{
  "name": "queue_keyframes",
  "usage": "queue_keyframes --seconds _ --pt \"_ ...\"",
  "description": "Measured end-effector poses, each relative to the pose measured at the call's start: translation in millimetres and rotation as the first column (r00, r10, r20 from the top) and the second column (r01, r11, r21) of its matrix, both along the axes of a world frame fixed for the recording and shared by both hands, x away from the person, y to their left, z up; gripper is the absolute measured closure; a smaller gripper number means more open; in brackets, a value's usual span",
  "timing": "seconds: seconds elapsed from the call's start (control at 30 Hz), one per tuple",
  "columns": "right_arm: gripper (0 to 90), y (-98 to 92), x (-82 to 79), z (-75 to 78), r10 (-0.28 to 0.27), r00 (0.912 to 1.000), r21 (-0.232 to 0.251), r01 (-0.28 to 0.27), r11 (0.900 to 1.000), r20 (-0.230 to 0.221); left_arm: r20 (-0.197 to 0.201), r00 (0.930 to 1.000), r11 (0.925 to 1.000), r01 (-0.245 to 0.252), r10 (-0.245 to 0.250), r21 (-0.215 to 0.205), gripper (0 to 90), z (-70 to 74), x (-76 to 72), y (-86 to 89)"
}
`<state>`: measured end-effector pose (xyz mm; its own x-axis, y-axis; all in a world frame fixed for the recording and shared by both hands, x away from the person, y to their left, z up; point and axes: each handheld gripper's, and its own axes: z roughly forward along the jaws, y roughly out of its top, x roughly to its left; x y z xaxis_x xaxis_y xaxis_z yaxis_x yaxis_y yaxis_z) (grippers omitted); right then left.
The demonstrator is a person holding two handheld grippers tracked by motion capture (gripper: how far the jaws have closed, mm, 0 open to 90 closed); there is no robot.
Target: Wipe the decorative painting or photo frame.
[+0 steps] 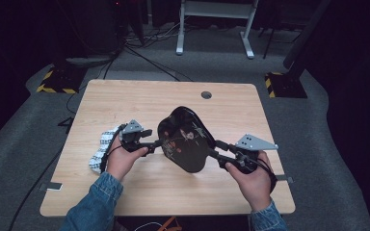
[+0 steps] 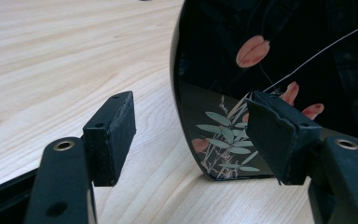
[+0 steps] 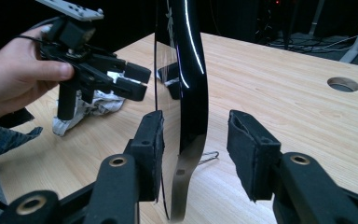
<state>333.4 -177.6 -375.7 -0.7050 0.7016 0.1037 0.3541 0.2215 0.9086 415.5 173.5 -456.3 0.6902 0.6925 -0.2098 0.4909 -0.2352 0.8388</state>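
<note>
The black tray (image 1: 185, 139) stood on edge on the table (image 1: 139, 101), leaning, between the open left tongs (image 1: 156, 143) and open right tongs (image 1: 215, 147).

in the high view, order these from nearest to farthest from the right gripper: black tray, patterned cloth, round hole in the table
1. black tray, right at the right gripper, its edge between the jaws.
2. round hole, up toward the table's far edge.
3. patterned cloth, far across at the left, beyond the left gripper.
</note>
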Motion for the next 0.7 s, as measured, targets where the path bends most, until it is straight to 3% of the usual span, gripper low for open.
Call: queue_keyframes --seconds 0.43,0.7 --pt "67.7 7.4 -1.7 1.5 0.012 0.9999 -0.055 -0.012 0.998 -0.006 -0.046 0.9972 0.9967 0.057 -0.059 -0.058 30.5 -18.1 8.0 -5.0" --pt "73.7 8.6 -2.7 2.3 0.015 0.9999 -0.074 -0.015 0.997 -0.005 -0.025 0.9945 0.9927 0.100 -0.102 -0.068 31.0 -25.6 11.8 -7.8"
